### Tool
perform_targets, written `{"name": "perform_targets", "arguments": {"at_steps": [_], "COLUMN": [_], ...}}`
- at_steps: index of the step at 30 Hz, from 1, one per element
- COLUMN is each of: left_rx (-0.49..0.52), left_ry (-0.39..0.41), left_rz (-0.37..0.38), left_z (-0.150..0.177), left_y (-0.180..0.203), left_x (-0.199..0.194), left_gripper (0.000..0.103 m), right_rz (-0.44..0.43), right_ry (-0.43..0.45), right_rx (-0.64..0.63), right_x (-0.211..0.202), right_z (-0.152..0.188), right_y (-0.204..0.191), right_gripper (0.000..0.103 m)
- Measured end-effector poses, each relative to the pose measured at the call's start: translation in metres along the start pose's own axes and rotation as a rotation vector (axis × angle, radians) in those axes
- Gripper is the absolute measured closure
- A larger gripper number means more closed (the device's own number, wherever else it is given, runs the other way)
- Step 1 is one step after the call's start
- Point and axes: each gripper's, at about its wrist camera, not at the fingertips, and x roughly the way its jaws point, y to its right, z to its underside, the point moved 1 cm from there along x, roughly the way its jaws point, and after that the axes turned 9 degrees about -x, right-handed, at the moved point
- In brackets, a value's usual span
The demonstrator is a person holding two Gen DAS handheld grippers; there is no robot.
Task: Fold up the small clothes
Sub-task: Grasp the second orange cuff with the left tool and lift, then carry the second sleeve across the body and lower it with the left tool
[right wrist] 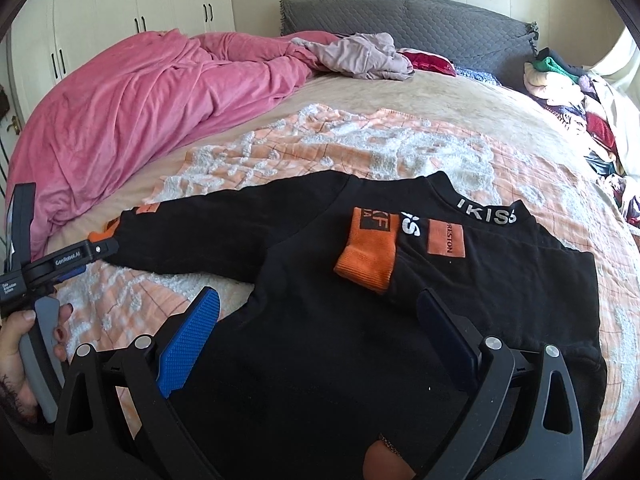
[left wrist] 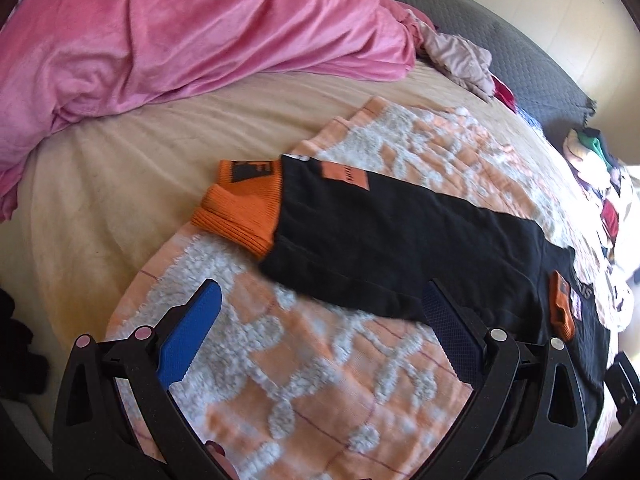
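Left wrist view: left gripper [left wrist: 320, 320] sits at the bottom of the frame, its blue pads spread wide apart and holding nothing
Right wrist view: right gripper [right wrist: 318, 330] at the bottom centre, fingers likewise wide apart, empty, hovering over the lower body of the garment
Black sweatshirt [right wrist: 320, 344]: lies spread on the patterned blanket, filling the lower centre of the right wrist view; white lettering on the collar at centre right
Folded sleeve: one sleeve is laid across the chest, its orange cuff [right wrist: 366, 254] resting on the black fabric, centre of frame
Other sleeve [left wrist: 360, 232]: stretches out to the side, ending in an orange ribbed cuff [left wrist: 240, 208] at the centre of the left wrist view, lying partly on the blanket
Orange and white blanket [left wrist: 320, 380]: under the sweatshirt, fluffy white pattern, spread on the beige bed sheet [left wrist: 120, 168]
Pink duvet [right wrist: 120, 112]: bunched at the upper left, well apart from the sweatshirt
Pale crumpled garment [right wrist: 360, 56]: near the grey headboard [right wrist: 440, 24] at the top centre
Pile of mixed clothes [right wrist: 576, 96]: along the right edge of the bed
White wardrobe doors [right wrist: 140, 4]: upper left background
Left edge of right wrist view: a hand [right wrist: 24, 352] grips the grey handle of the other tool
In the way: nothing lies on the sweatshirt besides its own folded sleeve
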Motion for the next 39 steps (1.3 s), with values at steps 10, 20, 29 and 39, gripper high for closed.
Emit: {"name": "perform_targets", "arguments": {"at_steps": [10, 20, 29, 39], "left_rx": [-0.183, -0.286, -0.181, -0.044], "left_ry": [0.063, 0.096, 0.155, 0.161], "left_rz": [0.051, 0.102, 0.236, 0.384], "left_z": [-0.023, -0.037, -0.038, -0.022], "left_y": [-0.019, -0.026, 0.009, 0.099], "left_x": [0.022, 0.031, -0.015, -0.049], "left_gripper": [0.011, 0.098, 0.099, 0.099], "right_rz": [0.011, 0.07, 0.111, 0.104], "right_ry": [-0.002, -0.007, -0.019, 0.004], "right_rx": [0.021, 0.028, 0.072, 0.181], "right_x": [0.007, -0.002, -0.002, -0.02], "right_z": [0.009, 0.022, 0.046, 0.058], "right_y": [0.009, 0.047, 0.092, 0.131], "right_gripper": [0.005, 0.005, 0.005, 0.005]}}
